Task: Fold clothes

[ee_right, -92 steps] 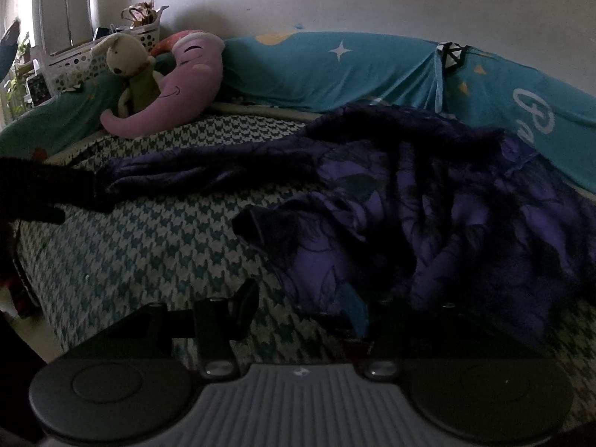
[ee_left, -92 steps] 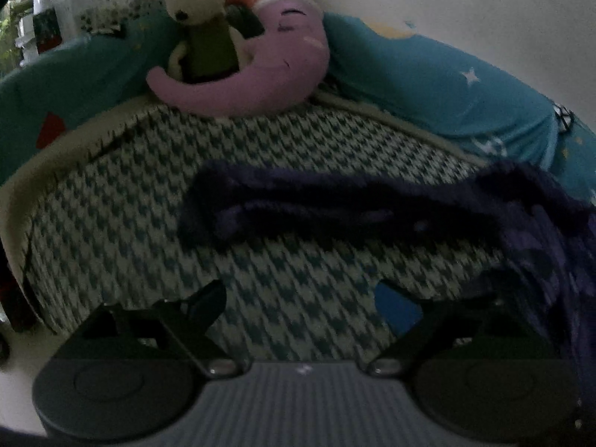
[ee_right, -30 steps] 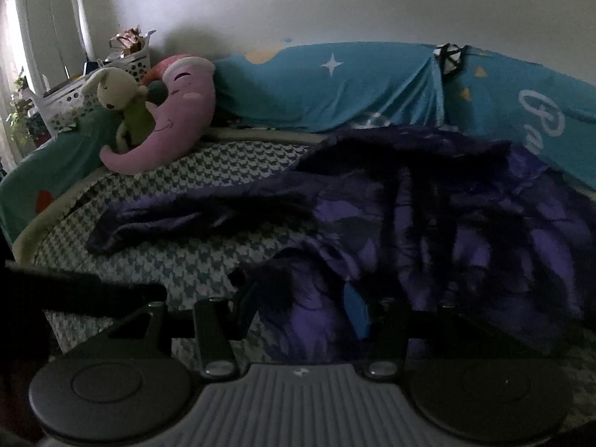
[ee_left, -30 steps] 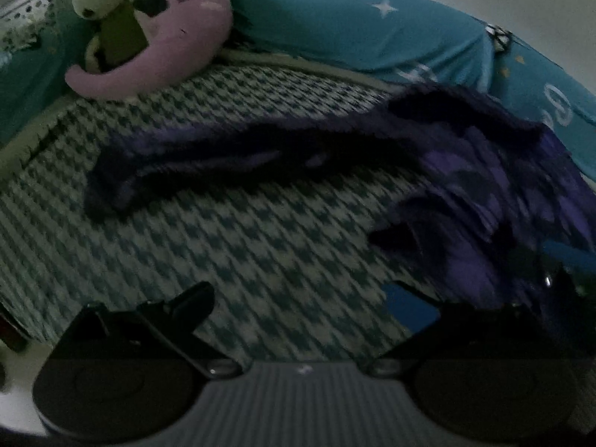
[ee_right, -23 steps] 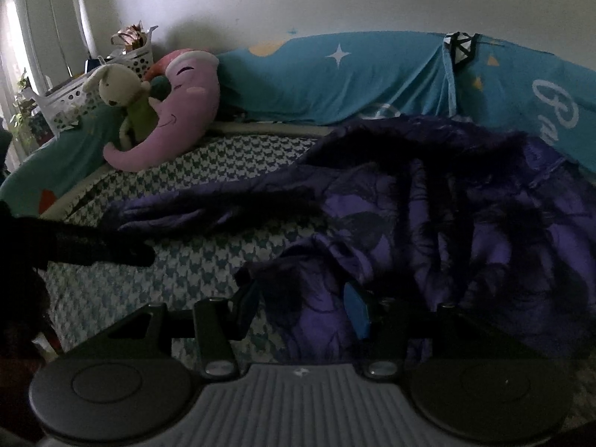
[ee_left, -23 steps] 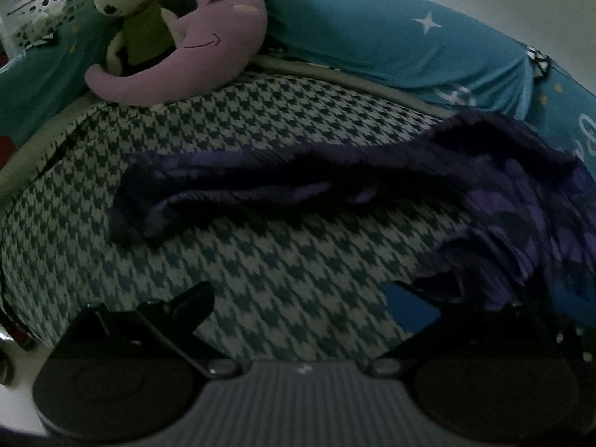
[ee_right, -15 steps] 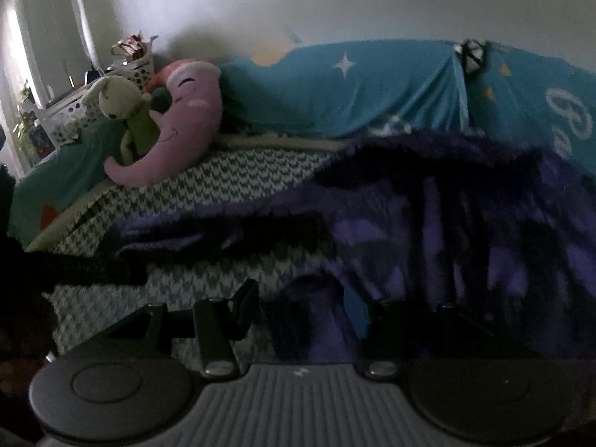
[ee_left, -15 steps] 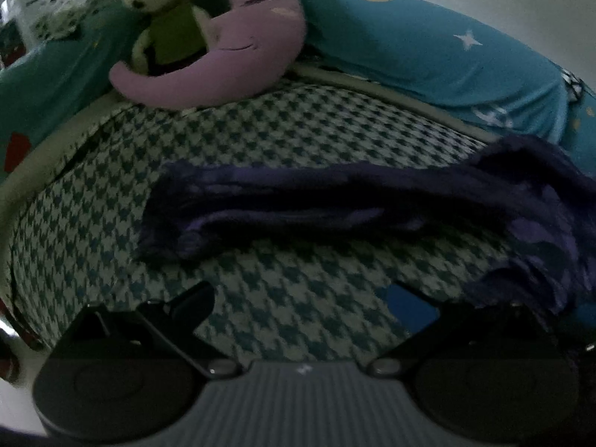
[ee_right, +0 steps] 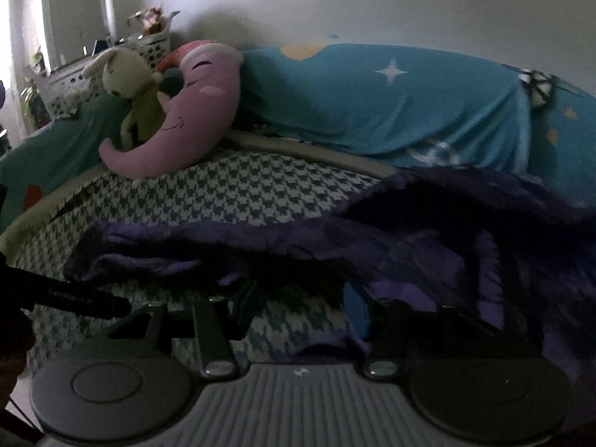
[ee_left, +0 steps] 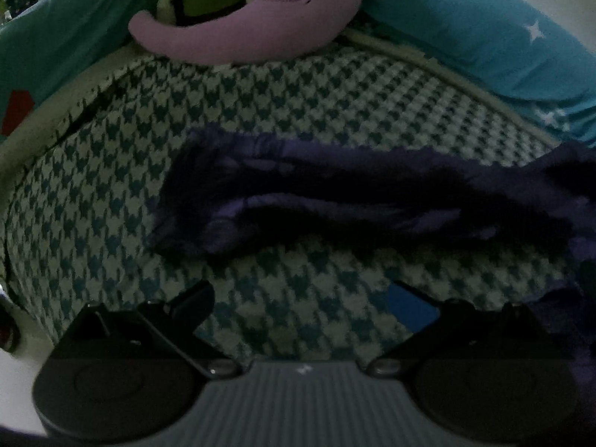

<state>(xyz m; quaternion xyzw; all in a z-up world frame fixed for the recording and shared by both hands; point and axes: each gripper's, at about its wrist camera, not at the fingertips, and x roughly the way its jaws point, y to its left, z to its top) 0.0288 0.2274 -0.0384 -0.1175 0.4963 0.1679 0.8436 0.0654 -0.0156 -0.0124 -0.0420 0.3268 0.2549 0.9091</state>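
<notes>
Two grippers, one purple garment (ee_left: 357,201) between them on the bed. It is dark and crumpled, some robe or dress, I can't tell which. Its long arm, a sleeve or leg, runs crosswise ahead of my left gripper (ee_left: 303,298), with the free end ahead and slightly to that gripper's left and the bulk piled off to the right. My left gripper stands wide and empty over bare cover, just short of that strip, tilted steeply down at it. I judge the left hand the nearer to the free end, so that end is its to take.

My right gripper (ee_right: 298,307) sits at the near edge of the garment's bulk (ee_right: 465,253), jaws about half apart. Dark cloth lies close around its fingers, and a fold shows just behind the blue pad (ee_right: 354,311), but I cannot tell whether the pads press on anything. From this side the long strip stretches away leftward from the heap, its axis level across the bed.

The garment lies on a houndstooth bed cover (ee_left: 335,85), green on cream. Beyond the garment, a pink crescent-moon plush (ee_right: 193,111) hugs a pale rabbit toy (ee_right: 126,74) against a teal star-print bumper (ee_right: 391,100). Behind that, a plain light wall; beyond the rabbit, a white perforated basket (ee_right: 149,41).
</notes>
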